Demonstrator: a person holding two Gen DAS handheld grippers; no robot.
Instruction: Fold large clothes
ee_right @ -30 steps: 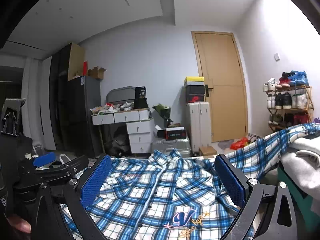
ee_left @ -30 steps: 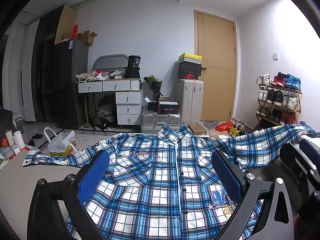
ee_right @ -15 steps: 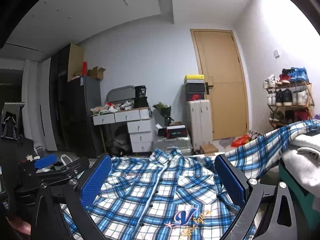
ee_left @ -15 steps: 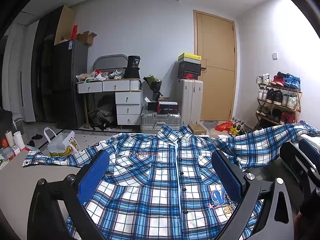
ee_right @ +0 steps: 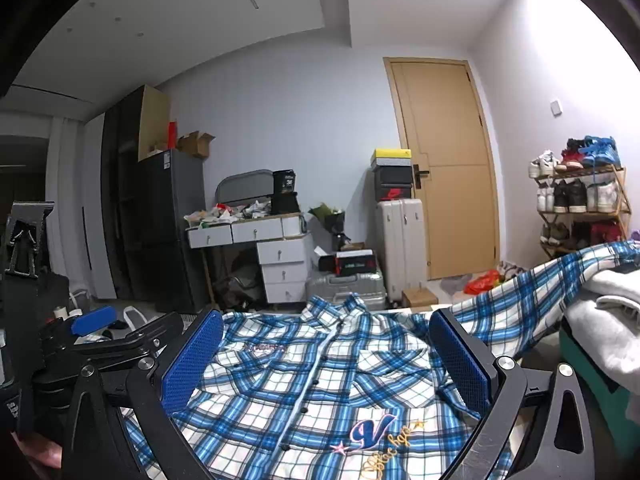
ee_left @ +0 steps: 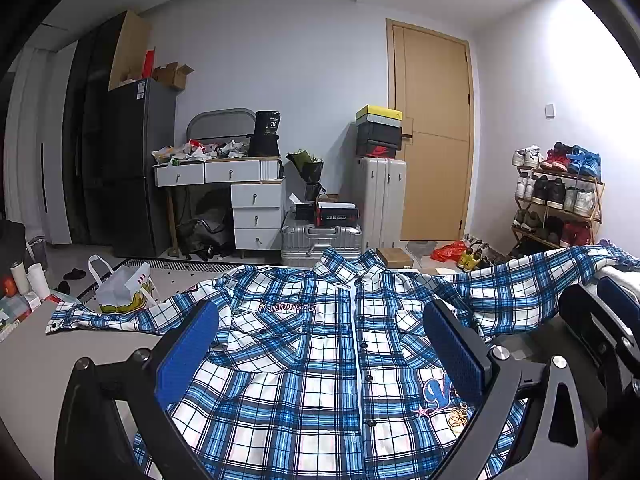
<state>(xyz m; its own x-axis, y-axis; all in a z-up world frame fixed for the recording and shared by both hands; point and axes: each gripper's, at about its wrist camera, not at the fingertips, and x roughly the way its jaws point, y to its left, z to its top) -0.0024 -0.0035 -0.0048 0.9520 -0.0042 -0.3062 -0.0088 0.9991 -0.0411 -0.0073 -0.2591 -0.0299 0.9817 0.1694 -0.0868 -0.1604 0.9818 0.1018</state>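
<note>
Blue-and-white plaid, the button-up shirt (ee_left: pixel 312 364) lies face up and buttoned across the grey surface (ee_left: pixel 48 356). Its left sleeve (ee_left: pixel 120 316) reaches toward the surface's left edge, while its right sleeve (ee_left: pixel 532 280) drapes over a clothes pile (ee_right: pixel 604 312) at the right. The left hand-held gripper (ee_left: pixel 320 360) and right hand-held gripper (ee_right: pixel 326 364) both hover wide apart above the hem, holding nothing. No fold looks made yet; all the folding remains.

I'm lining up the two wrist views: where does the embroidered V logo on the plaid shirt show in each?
Left wrist: the V logo sits lower right, partly behind the right finger.
Right wrist: the V logo sits bottom centre, between the fingers, fully visible.
Shared landmark: the wooden door.
</note>
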